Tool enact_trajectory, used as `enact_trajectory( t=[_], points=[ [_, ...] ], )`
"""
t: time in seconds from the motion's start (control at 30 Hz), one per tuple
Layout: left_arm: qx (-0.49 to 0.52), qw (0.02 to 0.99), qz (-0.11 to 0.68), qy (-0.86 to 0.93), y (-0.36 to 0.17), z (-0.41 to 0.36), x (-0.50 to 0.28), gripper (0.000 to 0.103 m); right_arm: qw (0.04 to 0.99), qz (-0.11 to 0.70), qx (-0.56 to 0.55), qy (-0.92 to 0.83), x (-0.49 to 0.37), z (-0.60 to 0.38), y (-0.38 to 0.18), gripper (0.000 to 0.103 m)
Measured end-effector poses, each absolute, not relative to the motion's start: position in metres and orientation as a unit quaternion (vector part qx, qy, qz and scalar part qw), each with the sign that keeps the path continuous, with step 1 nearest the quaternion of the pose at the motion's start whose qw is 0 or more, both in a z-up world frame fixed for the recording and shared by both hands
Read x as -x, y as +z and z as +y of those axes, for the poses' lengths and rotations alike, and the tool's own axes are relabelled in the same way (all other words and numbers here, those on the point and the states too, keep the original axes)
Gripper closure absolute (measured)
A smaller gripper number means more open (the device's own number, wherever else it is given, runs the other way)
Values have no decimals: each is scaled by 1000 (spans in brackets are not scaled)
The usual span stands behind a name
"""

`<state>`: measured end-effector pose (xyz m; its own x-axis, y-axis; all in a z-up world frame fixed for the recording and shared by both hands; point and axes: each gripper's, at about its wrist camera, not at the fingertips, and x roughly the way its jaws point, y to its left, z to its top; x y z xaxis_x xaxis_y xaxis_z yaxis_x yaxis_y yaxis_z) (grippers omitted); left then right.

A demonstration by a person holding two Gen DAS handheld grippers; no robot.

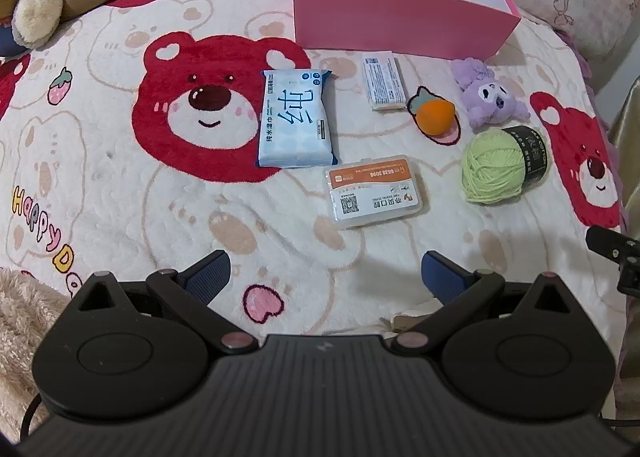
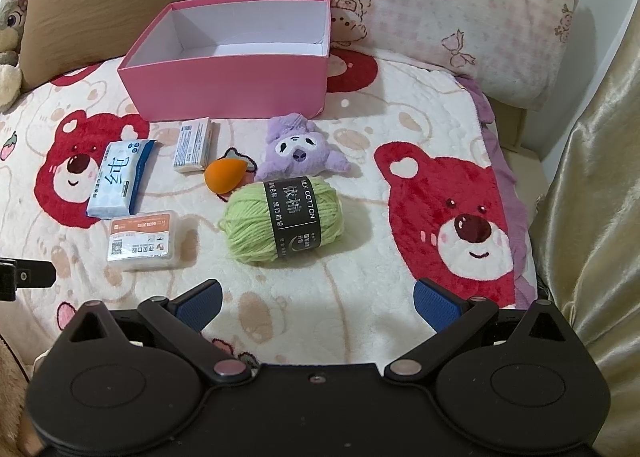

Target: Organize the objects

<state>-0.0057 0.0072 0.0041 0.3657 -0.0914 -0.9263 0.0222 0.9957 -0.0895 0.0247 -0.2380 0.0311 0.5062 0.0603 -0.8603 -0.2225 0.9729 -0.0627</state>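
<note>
Bare blanket [image 2: 360, 297] separates both spread claws from the yarn [image 2: 280, 213].

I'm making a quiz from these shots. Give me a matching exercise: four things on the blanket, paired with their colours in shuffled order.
Things:
1. yarn ball
2. box
3. plush toy
4. makeup sponge

Colours:
A. orange
B. pink outside, white inside
C. light green with a black label
D. purple

Pairs: 1-C, 2-B, 3-D, 4-A
</note>
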Motion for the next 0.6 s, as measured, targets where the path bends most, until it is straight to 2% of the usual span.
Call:
enact_trajectory(
  t=[0.4,0.6],
  points=[
    [35,826,562,-38,7,5,8,0,864,488,85,87,-25,-237,33,0],
    [50,832,551,-52,24,-4,0,0,873,460,82,140,-25,-248,51,0]
  ],
)
